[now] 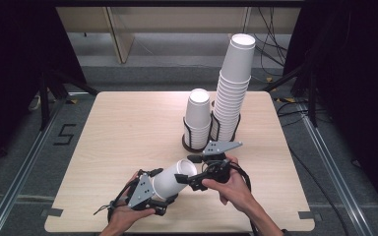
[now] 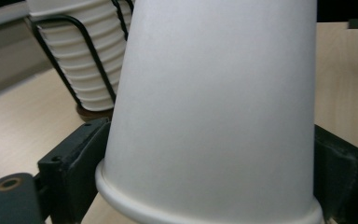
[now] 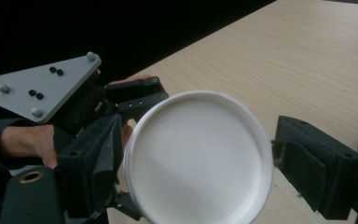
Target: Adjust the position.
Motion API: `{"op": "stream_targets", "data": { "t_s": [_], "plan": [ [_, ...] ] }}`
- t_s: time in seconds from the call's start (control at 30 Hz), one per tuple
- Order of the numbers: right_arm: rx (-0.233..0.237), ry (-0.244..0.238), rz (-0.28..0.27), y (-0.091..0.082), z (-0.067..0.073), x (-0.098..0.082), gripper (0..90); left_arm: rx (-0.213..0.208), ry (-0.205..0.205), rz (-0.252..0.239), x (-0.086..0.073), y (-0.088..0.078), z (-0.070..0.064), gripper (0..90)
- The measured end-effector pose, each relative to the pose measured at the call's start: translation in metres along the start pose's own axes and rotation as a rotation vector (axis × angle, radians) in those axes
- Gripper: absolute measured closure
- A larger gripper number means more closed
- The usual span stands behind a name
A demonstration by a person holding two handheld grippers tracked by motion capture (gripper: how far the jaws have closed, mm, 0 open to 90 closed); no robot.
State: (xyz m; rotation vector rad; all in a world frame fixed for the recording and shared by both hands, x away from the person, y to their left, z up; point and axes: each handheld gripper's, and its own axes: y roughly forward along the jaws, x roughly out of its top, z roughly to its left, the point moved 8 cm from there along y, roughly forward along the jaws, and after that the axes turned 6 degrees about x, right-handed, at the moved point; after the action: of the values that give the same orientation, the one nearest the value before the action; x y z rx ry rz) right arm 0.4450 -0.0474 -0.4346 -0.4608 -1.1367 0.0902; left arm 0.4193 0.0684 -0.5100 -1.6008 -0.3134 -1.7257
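High view: the table (image 1: 128, 128) had bare wood across its left half and back-left corner, with open room out to those edges. The work sat near the front edge. The left gripper (image 1: 163, 192) was clamped on the wide end of a white cup (image 1: 170, 179), which lay tilted with its closed base pointing right and toward the rear. The right gripper (image 1: 189, 172) met that base end, with little room between the two hands. Behind them, right of centre, a wire rack (image 1: 199, 142) held two stacks: a short stack (image 1: 198, 115) on the left and a tall stack (image 1: 234, 86) on the right, the tall one leaning slightly. The rack stood just behind the right gripper and well clear of the right edge.

Left gripper view: both pads (image 2: 77, 163) pressed on the cup wall (image 2: 214, 107) just above its rolled rim, a contact hidden from above. The rack wires and one stack (image 2: 81, 60) appeared at upper left.

Right gripper view: the cup's round base (image 3: 198, 158) faced the camera. The left pad (image 3: 93, 154) touched the cup's edge; the right pad (image 3: 307, 163) stood just beside it, and contact there could not be determined. The left gripper (image 3: 74, 102) showed behind.

Count: one loose cup, two stacks, one rack, two grippers.
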Motion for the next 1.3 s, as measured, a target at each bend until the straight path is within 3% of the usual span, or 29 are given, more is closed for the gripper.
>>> {"op": "stream_targets", "data": {
  "t_s": [0.03, 0.2, 0.3, 0.33, 0.37, 0.43, 0.47, 0.5, 0.53, 0.57, 0.6, 0.67, 0.7, 0.8, 0.83, 0.9, 1.0, 1.03, 1.1, 1.13, 1.3],
  "plan": [
    [-0.003, -0.008, 0.026, -0.001, 0.001, -0.001, 17.1, 0.000, 0.000, 0.000, 0.000, 0.000, 0.000, 9.9],
    [-0.020, -0.054, 0.055, -0.006, 0.004, 0.001, 16.5, -0.029, 0.024, 0.039, 0.000, -0.002, -0.004, 10.0],
    [-0.027, -0.073, 0.068, -0.008, 0.005, 0.002, 16.4, -0.038, 0.016, 0.054, -0.001, -0.002, -0.004, 10.0],
    [-0.043, -0.093, 0.065, -0.009, 0.006, 0.004, 16.3, -0.044, 0.020, 0.068, -0.003, -0.002, -0.003, 10.1],
    [-0.065, -0.108, 0.107, -0.014, 0.009, 0.003, 16.3, -0.046, 0.017, 0.071, -0.003, -0.002, -0.002, 10.2],
    [-0.077, -0.157, 0.130, -0.015, 0.009, 0.004, 16.6, -0.054, 0.013, 0.089, -0.004, -0.002, -0.002, 10.1],
    [-0.077, -0.157, 0.130, -0.015, 0.009, 0.004, 16.6, -0.061, 0.020, 0.102, -0.005, -0.002, -0.002, 10.1],
    [-0.089, -0.219, 0.172, -0.015, 0.012, 0.002, 16.6, -0.071, 0.033, 0.124, -0.006, -0.003, -0.002, 10.2],
    [-0.089, -0.219, 0.172, -0.015, 0.012, 0.002, 16.6, -0.071, 0.033, 0.124, -0.006, -0.003, -0.002, 10.2],
    [-0.105, -0.247, 0.187, -0.015, 0.012, 0.002, 16.6, -0.077, 0.053, 0.150, -0.008, -0.003, -0.004, 10.2],
    [-0.114, -0.290, 0.238, -0.015, 0.014, -0.002, 16.8, -0.079, 0.072, 0.164, -0.008, -0.003, -0.004, 10.2],
    [-0.120, -0.314, 0.262, -0.014, 0.015, -0.004, 17.0, -0.091, 0.096, 0.191, -0.010, -0.004, -0.007, 10.2],
    [-0.119, -0.331, 0.281, -0.013, 0.015, -0.006, 17.1, -0.109, 0.128, 0.214, -0.012, -0.004, -0.009, 10.2],
    [-0.121, -0.348, 0.326, -0.013, 0.015, -0.011, 17.1, -0.108, 0.138, 0.224, -0.012, -0.003, -0.012, 10.2],
    [-0.116, -0.374, 0.368, -0.011, 0.016, -0.016, 17.5, -0.122, 0.181, 0.245, -0.014, -0.004, -0.013, 10.2],
    [-0.112, -0.383, 0.384, -0.009, 0.016, -0.018, 17.4, -0.122, 0.174, 0.242, -0.014, -0.004, -0.015, 10.2],
    [-0.086, -0.395, 0.431, -0.005, 0.018, -0.025, 17.0, -0.126, 0.252, 0.265, -0.014, -0.006, -0.015, 10.3],
    [-0.086, -0.395, 0.431, -0.005, 0.018, -0.025, 17.0, -0.126, 0.252, 0.265, -0.014, -0.006, -0.015, 10.3],
    [-0.079, -0.417, 0.477, -0.002, 0.018, -0.032, 17.5, -0.125, 0.310, 0.281, -0.013, -0.008, -0.014, 10.3],
    [-0.070, -0.422, 0.495, -0.001, 0.019, -0.034, 17.9, -0.135, 0.293, 0.273, -0.013, -0.008, -0.017, 10.3],
    [-0.045, -0.440, 0.555, 0.006, 0.022, -0.042, 18.9, -0.144, 0.320, 0.283, -0.014, -0.007, -0.020, 10.3]
  ]
}}
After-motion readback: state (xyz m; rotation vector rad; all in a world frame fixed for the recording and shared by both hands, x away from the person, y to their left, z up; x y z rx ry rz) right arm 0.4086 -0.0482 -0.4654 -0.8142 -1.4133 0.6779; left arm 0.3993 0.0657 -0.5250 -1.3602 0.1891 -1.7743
